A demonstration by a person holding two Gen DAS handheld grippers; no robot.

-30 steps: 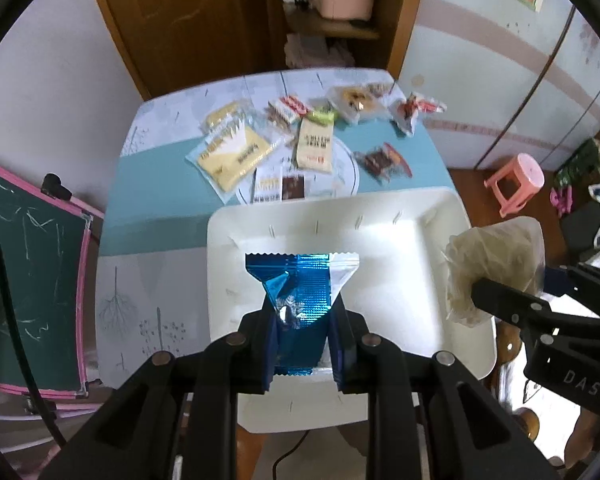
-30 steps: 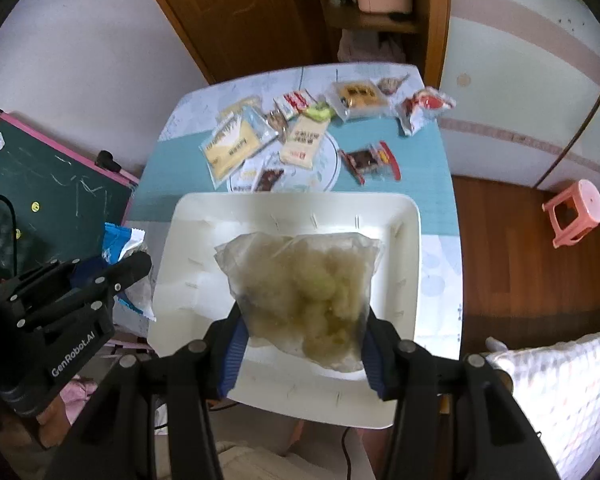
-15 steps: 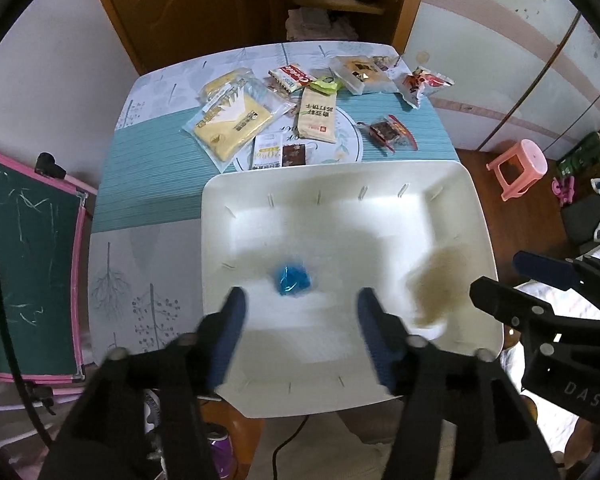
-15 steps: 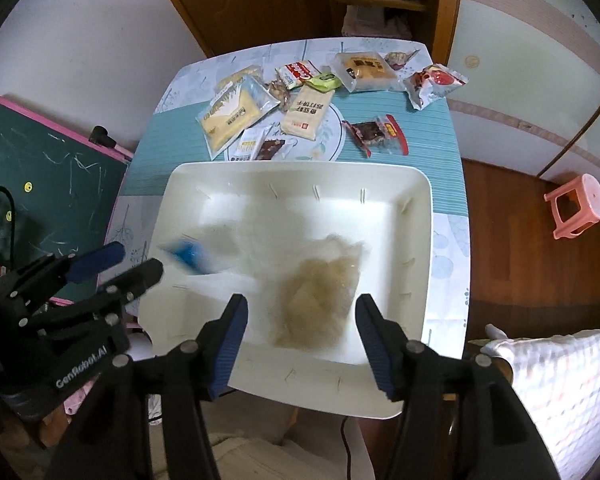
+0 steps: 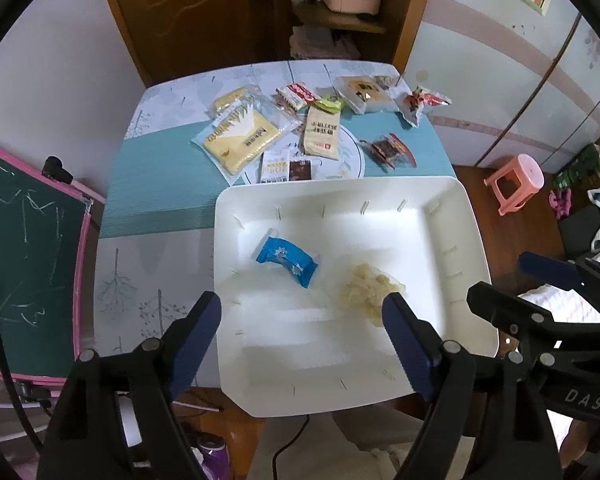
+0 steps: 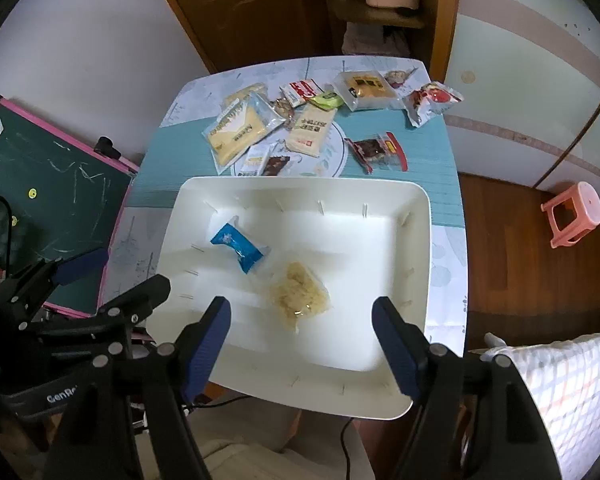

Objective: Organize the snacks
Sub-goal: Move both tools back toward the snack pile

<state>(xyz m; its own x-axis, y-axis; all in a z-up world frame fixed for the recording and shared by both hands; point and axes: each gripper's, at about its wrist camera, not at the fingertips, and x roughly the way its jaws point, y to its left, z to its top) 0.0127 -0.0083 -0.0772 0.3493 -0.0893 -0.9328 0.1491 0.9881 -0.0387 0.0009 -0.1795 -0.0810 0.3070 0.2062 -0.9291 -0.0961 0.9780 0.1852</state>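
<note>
Nearest you, your left gripper (image 5: 302,322) and your right gripper (image 6: 302,326) both hang over the near rim of the large white rectangular plastic tray (image 5: 466,216), each with its blue-padded fingers spread wide and nothing between them. In the tray lie two snacks, which looks like the whole of what is sorted: the small blue foil-wrapped packet (image 5: 287,261), at about 10 o'clock from the tray's middle, and just beside it, at about 4 o'clock from that packet, the clear bag of pale yellow puffed pieces (image 5: 367,294). They lie close, though you cannot tell whether they touch. Beyond the tray's far edge, toward 12 o'clock, the teal-and-white tablecloth (image 5: 148,184) carries the rest: a flat yellow packet in clear wrap (image 5: 240,138), a tan upright-printed packet (image 5: 322,132), a small dark chocolate-coloured sachet (image 5: 299,170), a dark snack in a red-edged wrapper (image 5: 390,150), a square clear pack with a golden cake (image 5: 362,92) and a red-and-white crinkled bag (image 5: 418,104). So you are early in the job; most packets are left to fetch.
</note>
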